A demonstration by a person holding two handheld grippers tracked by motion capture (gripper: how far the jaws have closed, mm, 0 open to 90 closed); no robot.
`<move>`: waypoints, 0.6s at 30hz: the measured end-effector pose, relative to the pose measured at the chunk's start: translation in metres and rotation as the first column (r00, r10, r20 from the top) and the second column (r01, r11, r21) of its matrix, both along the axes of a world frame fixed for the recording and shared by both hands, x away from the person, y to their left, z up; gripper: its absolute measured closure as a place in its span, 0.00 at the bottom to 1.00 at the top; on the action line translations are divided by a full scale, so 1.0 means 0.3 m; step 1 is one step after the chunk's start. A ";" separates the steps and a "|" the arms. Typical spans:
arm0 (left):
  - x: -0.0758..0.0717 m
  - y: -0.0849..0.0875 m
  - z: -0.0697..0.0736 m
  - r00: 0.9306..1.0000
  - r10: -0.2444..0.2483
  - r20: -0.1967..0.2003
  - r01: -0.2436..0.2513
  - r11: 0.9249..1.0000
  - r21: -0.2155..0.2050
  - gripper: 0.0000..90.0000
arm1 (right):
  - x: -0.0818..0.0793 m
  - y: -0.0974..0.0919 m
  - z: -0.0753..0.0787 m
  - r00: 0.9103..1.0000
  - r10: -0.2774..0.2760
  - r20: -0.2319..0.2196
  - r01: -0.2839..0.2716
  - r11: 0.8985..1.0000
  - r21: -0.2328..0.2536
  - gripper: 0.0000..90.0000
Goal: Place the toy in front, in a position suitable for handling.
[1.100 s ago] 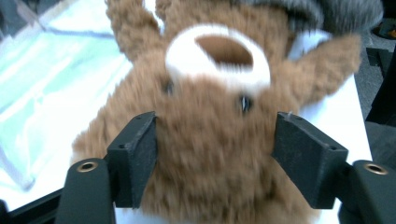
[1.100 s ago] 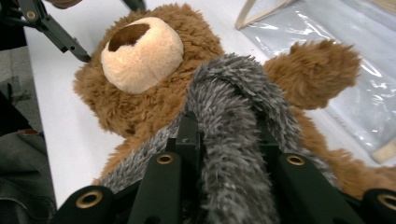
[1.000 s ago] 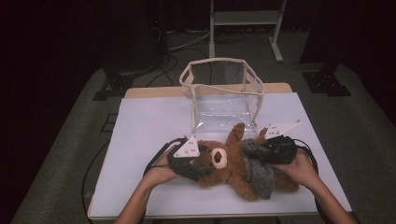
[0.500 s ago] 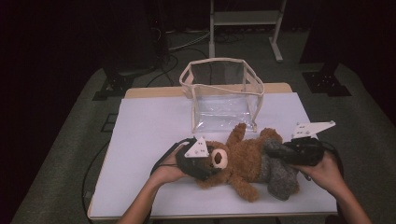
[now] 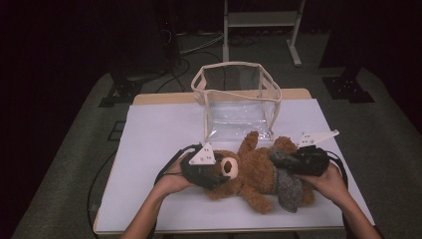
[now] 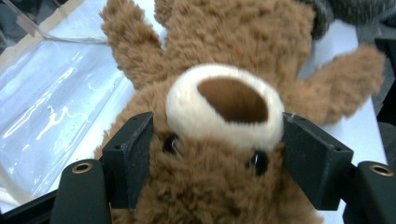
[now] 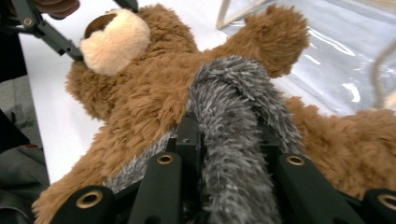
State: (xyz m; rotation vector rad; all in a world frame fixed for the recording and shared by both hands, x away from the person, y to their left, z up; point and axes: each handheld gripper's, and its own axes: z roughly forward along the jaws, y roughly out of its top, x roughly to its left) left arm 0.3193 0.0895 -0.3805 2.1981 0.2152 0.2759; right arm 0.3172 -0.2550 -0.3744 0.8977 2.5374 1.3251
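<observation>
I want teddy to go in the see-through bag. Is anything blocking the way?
Nothing visible lies between the fluffy brown teddy bear and the clear plastic bag with beige trim just behind it; the white table between them is bare.

1. In the left gripper view, the teddy bear point(image 6: 224, 93) is cut off by the top and bottom edges; its ears and its legs are outside the picture.
2. In the same view, the clear bag point(image 6: 51, 93) is cut by the left edge, so its full shape cannot be told.
3. In the high view, the left tool point(image 5: 215, 174) covers one side of the bear's head.
4. In the right gripper view, the grey fuzzy cloth point(image 7: 233, 140) runs out at the bottom edge, and it hides the pads of the right tool point(image 7: 229, 140).
5. In the high view, both forearms are cut off by the bottom edge.
</observation>
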 end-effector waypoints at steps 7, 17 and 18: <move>-0.013 -0.025 0.009 0.997 -0.061 -0.040 0.061 0.998 -0.001 0.33 | -0.071 0.032 -0.021 0.999 0.044 0.011 -0.044 0.999 -0.010 0.79; -0.047 -0.035 -0.006 0.995 -0.096 -0.029 0.097 0.995 0.033 0.38 | -0.031 -0.009 0.073 0.998 0.020 0.055 -0.018 0.999 -0.027 0.78; -0.048 -0.034 -0.007 0.995 -0.096 -0.032 0.097 0.995 0.029 0.38 | -0.012 0.001 0.077 0.998 0.021 0.058 -0.019 0.999 -0.036 0.78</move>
